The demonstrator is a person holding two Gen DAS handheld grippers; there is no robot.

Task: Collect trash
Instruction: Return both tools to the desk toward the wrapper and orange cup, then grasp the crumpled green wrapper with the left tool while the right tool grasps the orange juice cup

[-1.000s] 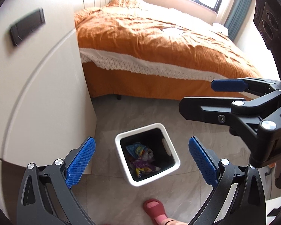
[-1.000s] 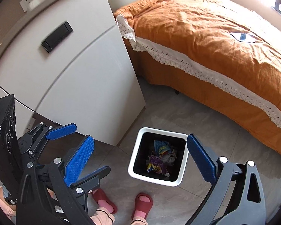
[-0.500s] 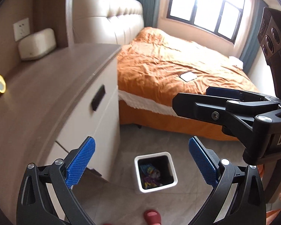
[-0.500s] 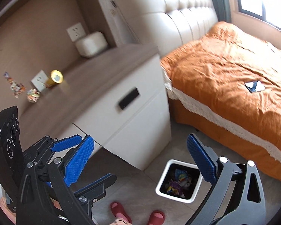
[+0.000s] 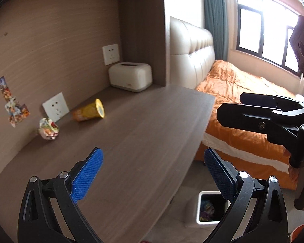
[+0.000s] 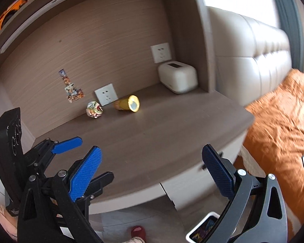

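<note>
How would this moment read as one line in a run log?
left gripper: open, empty | right gripper: open, empty | yellow cup, crumpled wrapper: on desk | bin: on floor

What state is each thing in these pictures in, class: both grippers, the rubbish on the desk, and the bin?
Left gripper: open, empty.
Right gripper: open, empty.
Yellow paper cup: lying on its side on the brown wooden desk.
Crumpled colourful wrapper ball: resting on desk, untouched.
White square waste bin: upright on floor, trash inside.
</note>
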